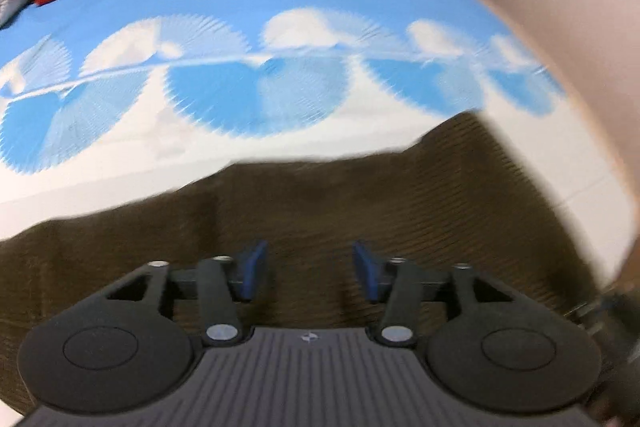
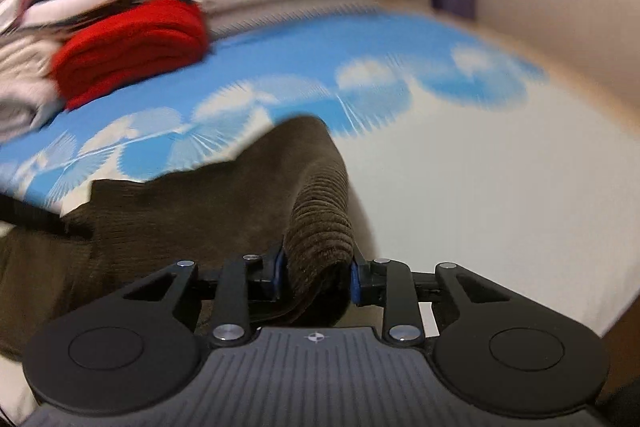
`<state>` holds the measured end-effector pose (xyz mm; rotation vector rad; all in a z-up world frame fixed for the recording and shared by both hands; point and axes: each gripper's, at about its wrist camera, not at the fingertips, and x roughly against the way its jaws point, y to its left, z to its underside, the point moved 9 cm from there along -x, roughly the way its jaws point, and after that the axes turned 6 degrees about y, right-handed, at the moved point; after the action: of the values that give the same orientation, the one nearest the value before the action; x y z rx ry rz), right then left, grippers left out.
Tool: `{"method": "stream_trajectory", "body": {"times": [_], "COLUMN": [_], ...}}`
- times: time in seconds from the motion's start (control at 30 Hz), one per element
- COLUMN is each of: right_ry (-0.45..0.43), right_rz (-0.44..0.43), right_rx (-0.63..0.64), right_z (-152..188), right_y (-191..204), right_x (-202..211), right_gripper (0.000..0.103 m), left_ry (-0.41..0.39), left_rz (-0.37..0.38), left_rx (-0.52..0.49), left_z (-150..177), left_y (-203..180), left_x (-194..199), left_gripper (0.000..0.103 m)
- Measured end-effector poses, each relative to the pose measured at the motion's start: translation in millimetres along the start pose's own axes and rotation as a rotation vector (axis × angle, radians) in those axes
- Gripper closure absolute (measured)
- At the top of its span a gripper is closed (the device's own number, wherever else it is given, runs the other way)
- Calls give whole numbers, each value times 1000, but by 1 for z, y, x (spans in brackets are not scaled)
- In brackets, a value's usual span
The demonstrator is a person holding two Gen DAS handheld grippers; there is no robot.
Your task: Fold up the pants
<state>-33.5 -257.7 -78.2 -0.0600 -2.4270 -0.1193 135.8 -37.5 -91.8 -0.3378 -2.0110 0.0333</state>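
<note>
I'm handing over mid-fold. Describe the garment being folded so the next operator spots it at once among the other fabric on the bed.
Start at the bed with the blue and white fan-patterned sheet. On its near edge lie the dark brown ribbed corduroy pants, one bunched fold raised between the pads of the right gripper. Unlike the folded bright red knit blanket at the far corner, they are dull brown, ribbed and spread out.

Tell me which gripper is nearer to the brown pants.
Right. The right gripper is clamped on a fold of the brown pants; the left gripper hovers open above them.
</note>
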Motion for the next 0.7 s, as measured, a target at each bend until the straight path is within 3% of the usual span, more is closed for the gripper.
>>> {"method": "stream_trajectory", "body": {"times": [0.03,0.1,0.17,0.2,0.27,0.37,0.47,0.5,0.53,0.57,0.7], "right_ry": [-21,-62,-105,-121,-153,-200,-251,-269,-283,-297,-297], "right_rz": [0,-18,-30,-30,-38,-52,-78,-91,-103,-115,-180], "right_rx": [39,116,204,242,318,406,488,523,553,589,651], "right_z": [-3,-7,-8,-7,-5,-1,1,4,7,11,25], "right_y": [9,27,44,49,61,76,93,99,104,110,124], "right_x": [4,11,19,22,29,37,46,50,54,58,69], "right_gripper": [73,73,74,74,74,74,74,74,74,74,72], "left_ry": [4,27,53,65,82,133,197,205,208,203,132], "left_rz": [46,170,286,306,266,106,39,39,35,18,-38], "left_rx": [-3,-14,-35,-51,-116,-157,-47,-21,-4,3,1], "left_z": [-8,-20,-29,-31,-35,-34,-31,-30,-28,-24,-17], "left_y": [-16,-54,-89,-103,-123,-126,-107,-99,-92,-85,-44], "left_x": [8,20,25,26,23,3,-19,-23,-25,-23,-9], "left_gripper": [29,19,18,18,18,18,33,49,76,82,84]}}
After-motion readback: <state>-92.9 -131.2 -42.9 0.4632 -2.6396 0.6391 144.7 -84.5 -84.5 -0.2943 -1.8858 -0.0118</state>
